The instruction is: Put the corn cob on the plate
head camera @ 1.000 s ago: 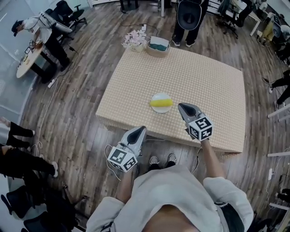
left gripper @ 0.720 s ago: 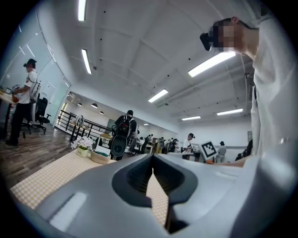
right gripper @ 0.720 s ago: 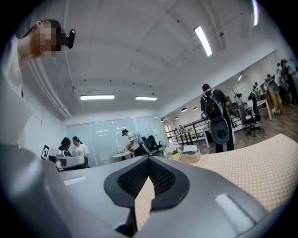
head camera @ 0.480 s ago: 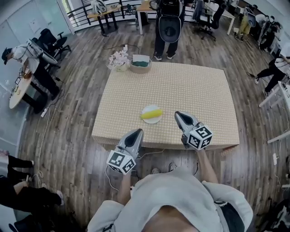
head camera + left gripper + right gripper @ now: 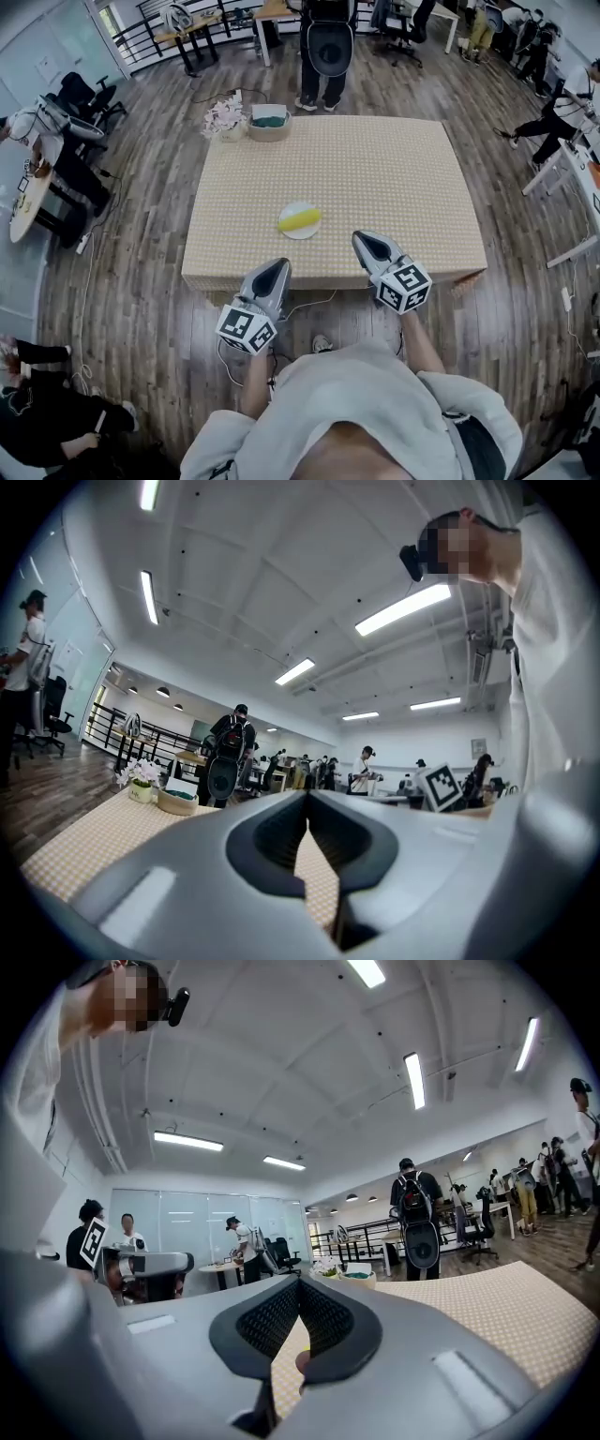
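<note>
The corn cob [image 5: 302, 220] lies crosswise on the white plate [image 5: 298, 207], ahead of and between the left gripper [image 5: 278, 266] and right gripper [image 5: 361, 239], both clenched, empty and about equally near.

- Bright, even indoor light in all three views, coming from long ceiling strips [image 5: 403, 609] that burn out to plain white in both gripper views
- Head view: sharp at the centre, the table [image 5: 403, 169] is evenly lit, shadows are faint and soft, and straight lines bow strongly toward the edges
- Gripper views: round fisheye pictures with black corners
- The bodies of the left gripper [image 5: 306, 799] and right gripper [image 5: 298, 1283], close to the lens, look soft and carry pale patches of sheen
</note>
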`<action>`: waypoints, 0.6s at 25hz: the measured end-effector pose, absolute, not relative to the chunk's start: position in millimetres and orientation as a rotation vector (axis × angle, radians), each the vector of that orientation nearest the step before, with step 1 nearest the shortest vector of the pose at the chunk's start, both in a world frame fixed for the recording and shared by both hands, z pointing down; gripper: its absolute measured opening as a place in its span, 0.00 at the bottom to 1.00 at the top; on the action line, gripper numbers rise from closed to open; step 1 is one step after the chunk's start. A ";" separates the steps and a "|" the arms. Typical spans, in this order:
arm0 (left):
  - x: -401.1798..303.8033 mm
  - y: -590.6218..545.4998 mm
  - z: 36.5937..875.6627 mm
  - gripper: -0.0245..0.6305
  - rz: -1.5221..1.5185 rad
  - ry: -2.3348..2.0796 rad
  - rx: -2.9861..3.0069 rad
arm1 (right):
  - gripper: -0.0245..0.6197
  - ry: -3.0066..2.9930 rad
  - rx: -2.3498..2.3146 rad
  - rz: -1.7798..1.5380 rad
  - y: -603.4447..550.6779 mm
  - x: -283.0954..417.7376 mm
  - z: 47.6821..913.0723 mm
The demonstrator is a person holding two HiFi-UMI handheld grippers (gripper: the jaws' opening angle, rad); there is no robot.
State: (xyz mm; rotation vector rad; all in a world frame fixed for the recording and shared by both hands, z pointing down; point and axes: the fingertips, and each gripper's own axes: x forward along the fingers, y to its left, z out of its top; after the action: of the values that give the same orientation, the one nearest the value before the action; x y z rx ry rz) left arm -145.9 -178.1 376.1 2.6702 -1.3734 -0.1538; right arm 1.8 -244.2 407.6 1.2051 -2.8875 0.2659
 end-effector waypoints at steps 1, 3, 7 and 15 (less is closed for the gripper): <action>-142.4 -172.6 376.4 0.05 -0.154 -1.375 2.668 | 0.04 -2.883 1.204 0.257 -238.2 5.2 408.2; -133.8 -160.0 375.5 0.05 -0.157 -1.381 2.661 | 0.04 -2.863 1.181 0.219 -223.4 11.4 411.9; -111.7 -131.2 372.5 0.05 -0.139 -1.403 2.652 | 0.04 -2.872 1.100 0.200 -187.2 24.2 416.0; -56.0 -43.6 384.4 0.05 -0.085 -1.453 2.606 | 0.04 -2.866 1.041 0.216 -89.8 82.4 428.8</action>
State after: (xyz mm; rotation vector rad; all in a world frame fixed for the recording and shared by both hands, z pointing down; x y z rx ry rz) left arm -56.0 -43.6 384.4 2.6062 -1.4528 -0.0853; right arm 82.4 -89.8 428.8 1.0414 -2.8656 0.2158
